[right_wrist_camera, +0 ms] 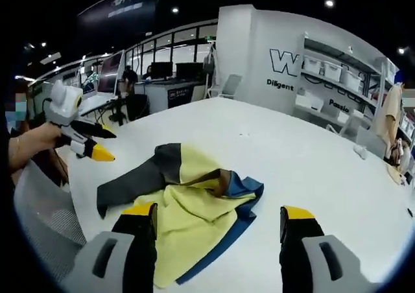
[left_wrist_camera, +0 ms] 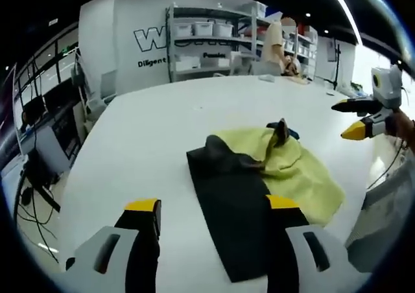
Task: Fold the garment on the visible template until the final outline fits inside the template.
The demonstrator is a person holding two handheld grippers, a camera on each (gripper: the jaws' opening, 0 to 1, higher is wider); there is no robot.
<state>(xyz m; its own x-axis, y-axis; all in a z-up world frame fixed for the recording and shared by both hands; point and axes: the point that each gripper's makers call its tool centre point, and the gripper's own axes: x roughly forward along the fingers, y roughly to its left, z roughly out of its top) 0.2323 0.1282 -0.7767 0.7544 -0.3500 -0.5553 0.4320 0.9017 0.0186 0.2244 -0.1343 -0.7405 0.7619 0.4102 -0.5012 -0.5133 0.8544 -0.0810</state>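
Note:
A crumpled garment point(left_wrist_camera: 292, 170) in yellow, with a dark grey stretch point(left_wrist_camera: 237, 215) and a blue edge, lies on the white table point(left_wrist_camera: 149, 137). My left gripper point(left_wrist_camera: 213, 205) hovers open over the near end of the dark stretch, holding nothing. To the right of the cloth my right gripper point(left_wrist_camera: 350, 118) is held above the table edge, jaws apart. In the right gripper view the garment point(right_wrist_camera: 188, 215) lies just ahead, its blue hem point(right_wrist_camera: 243, 218) to the right. My right gripper point(right_wrist_camera: 217, 212) is open above it. A hand holds my left gripper point(right_wrist_camera: 100, 145) at the left, beside the dark grey stretch point(right_wrist_camera: 133, 179).
Shelves with white bins point(left_wrist_camera: 207, 30) stand behind the table, and a person point(left_wrist_camera: 282, 43) stands at its far end. Desks with monitors point(right_wrist_camera: 162, 72) and chairs line the far side. A white mesh chair back point(right_wrist_camera: 45, 222) is close by the table edge.

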